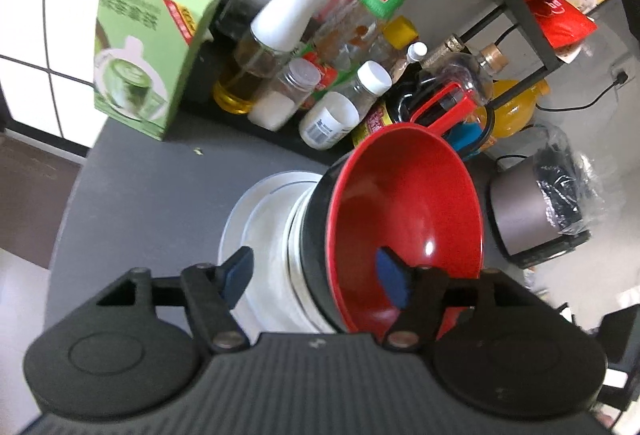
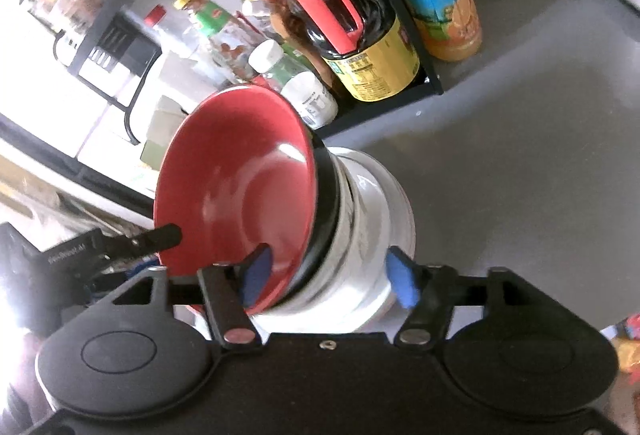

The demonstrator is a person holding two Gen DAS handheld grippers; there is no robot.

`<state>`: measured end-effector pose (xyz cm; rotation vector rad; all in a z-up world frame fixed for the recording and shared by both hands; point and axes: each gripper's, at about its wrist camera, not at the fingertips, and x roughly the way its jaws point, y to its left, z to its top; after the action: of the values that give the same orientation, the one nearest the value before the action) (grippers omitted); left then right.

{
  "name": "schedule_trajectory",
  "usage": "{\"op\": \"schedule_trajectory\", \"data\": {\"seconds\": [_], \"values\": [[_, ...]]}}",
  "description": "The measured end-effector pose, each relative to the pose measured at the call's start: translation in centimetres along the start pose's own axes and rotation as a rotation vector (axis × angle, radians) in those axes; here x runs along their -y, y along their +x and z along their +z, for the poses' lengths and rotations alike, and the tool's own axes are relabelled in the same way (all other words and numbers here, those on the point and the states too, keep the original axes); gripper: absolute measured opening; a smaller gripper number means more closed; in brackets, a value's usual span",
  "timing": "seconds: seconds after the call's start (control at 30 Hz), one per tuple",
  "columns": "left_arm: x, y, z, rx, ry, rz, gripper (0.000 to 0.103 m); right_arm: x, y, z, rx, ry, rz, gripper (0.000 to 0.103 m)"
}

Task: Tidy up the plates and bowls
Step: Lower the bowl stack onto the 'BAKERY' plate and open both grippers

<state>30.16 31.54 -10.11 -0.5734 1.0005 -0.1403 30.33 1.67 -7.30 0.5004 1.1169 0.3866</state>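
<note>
We see the grey countertop (image 1: pixel 140 187) carrying a stack of white plates and bowls (image 1: pixel 272 235), topped by a red bowl with a black outside (image 1: pixel 404 203). Both the left gripper (image 1: pixel 316 275) and right gripper (image 2: pixel 332 275) stand open astride the stack, pads clear of it.

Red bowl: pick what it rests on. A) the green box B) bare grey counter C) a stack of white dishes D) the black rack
C: the red bowl with its black outside sits on top of the stack of white dishes, which stands on the grey counter.
</note>
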Motion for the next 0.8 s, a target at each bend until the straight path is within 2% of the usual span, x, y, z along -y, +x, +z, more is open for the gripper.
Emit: {"op": "schedule_trajectory", "data": {"seconds": [0.07, 0.13, 0.27, 0.43, 0.53, 0.6, 0.8], "values": [[0.8, -1.2, -0.9, 0.036, 0.026, 0.022, 0.076, -0.2, -1.2, -0.5, 0.012, -0.047, -0.002, 0.069], [1.9, -2.1, -1.7, 0.069, 0.053, 0.055, 0.077, -0.2, -2.4, -0.8, 0.026, -0.069, -0.011, 0.083], [4.8, -3.6, -4.0, 0.114, 0.11, 0.095, 0.078, 0.2, -5.4, -1.4, 0.068, -0.116, -0.034, 0.086], [8.8, -4.6, -7.5, 0.152, 0.208, 0.154, 0.078, 1.9, -9.6, -2.1, 0.153, -0.135, -0.07, 0.101], [10.5, -5.3, -9.3, 0.157, 0.223, 0.177, 0.079, 2.9, -11.6, -2.6, 0.178, -0.144, -0.1, 0.103], [11.6, -5.8, -10.3, 0.16, 0.233, 0.191, 0.083, 3.5, -12.6, -3.1, 0.183, -0.143, -0.114, 0.103], [14.0, -8.3, -13.5, 0.214, 0.258, 0.219, 0.086, 4.1, -15.4, -5.3, 0.217, -0.181, -0.141, 0.103]]}}
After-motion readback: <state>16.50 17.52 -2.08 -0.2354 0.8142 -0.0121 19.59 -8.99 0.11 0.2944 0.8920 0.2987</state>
